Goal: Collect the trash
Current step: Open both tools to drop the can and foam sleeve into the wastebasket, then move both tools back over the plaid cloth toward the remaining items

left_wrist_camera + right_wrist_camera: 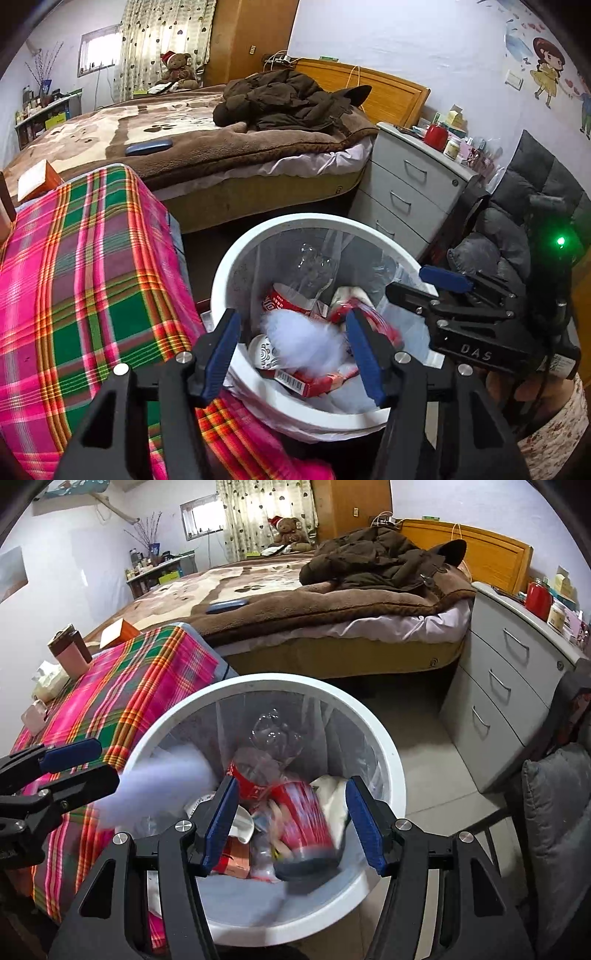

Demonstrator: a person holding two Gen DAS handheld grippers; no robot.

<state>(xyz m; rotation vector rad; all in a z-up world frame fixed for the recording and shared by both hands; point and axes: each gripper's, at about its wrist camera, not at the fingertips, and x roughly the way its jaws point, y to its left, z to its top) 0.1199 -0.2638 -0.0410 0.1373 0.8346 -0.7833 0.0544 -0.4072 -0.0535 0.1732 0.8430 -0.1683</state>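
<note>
Hovering over the white trash bin (221,280), the left gripper (291,354) has its jaws apart, a blurred white tissue (303,339) between them touching neither pad. The right gripper (291,823) is spread too, with a blurred red can (306,823) loose among wrappers in the bin beside the plaid-covered desk (147,672).

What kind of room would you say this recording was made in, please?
Most likely a lived-in bedroom: a bed with a brown blanket and wooden headboard, a teddy bear by the curtained window, and a bedside drawer unit.
</note>
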